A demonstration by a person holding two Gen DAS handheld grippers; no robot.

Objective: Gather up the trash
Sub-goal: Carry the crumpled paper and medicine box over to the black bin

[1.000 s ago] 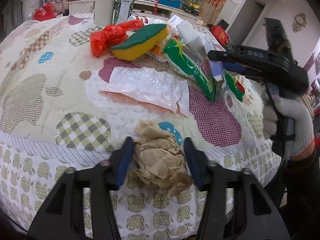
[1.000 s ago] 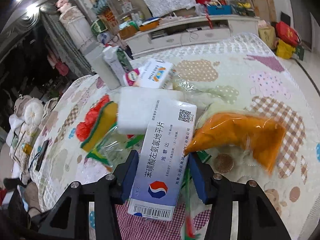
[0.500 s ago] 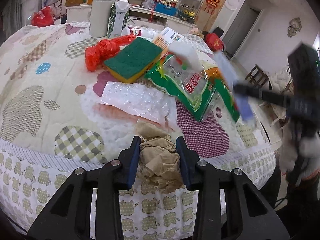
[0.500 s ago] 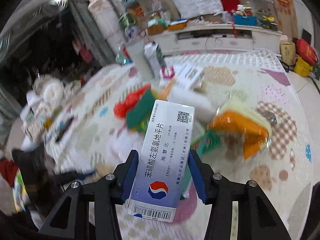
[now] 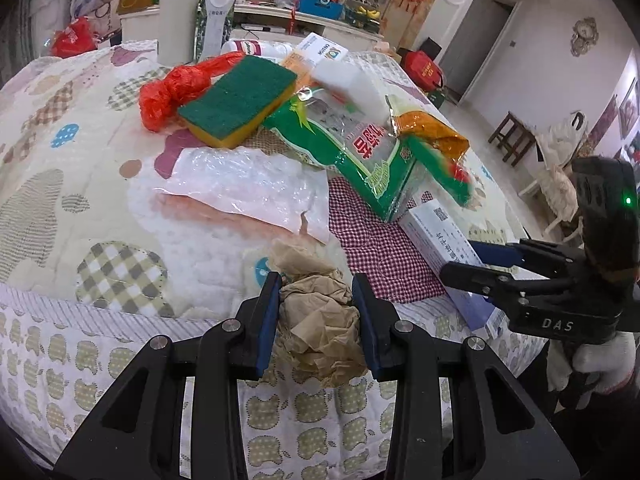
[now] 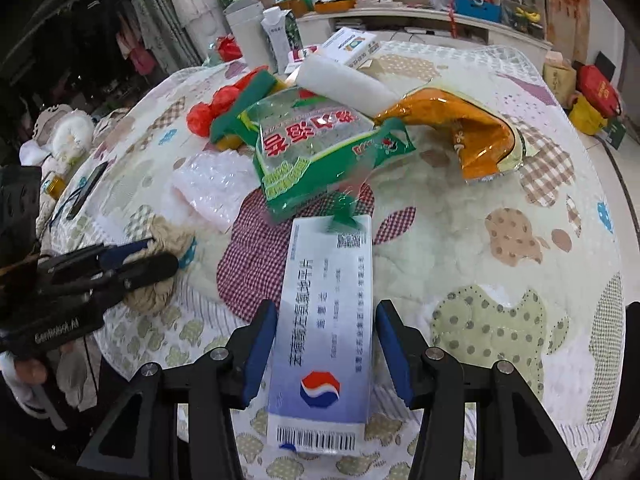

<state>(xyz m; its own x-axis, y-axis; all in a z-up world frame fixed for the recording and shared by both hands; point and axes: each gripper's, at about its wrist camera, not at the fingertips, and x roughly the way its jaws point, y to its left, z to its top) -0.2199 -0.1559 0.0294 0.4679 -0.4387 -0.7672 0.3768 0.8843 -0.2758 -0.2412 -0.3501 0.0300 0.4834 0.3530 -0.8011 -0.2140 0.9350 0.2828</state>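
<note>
My left gripper [image 5: 316,322] is shut on a crumpled brown paper ball [image 5: 320,320] at the near edge of the round table [image 5: 80,184]. My right gripper [image 6: 326,346] holds a long white and blue medicine box [image 6: 326,328], its far end low over the checked patch; the pads look a little apart from the box sides. The box [image 5: 444,248] and the right gripper [image 5: 492,264] also show at the right of the left wrist view. The left gripper [image 6: 132,262] and paper ball [image 6: 160,264] show at the left of the right wrist view.
More litter lies on the table: a green plastic bag [image 5: 360,148], an orange bag [image 6: 468,132], a green and yellow sponge [image 5: 236,100], a red plastic bag [image 5: 176,88], bubble wrap [image 5: 248,180], a white foam block [image 6: 344,84]. Cartons and a white cylinder stand at the far edge.
The left gripper has closed on the paper ball. The right gripper has swung with the box from above the litter pile down to the table's near edge beside the left gripper.
</note>
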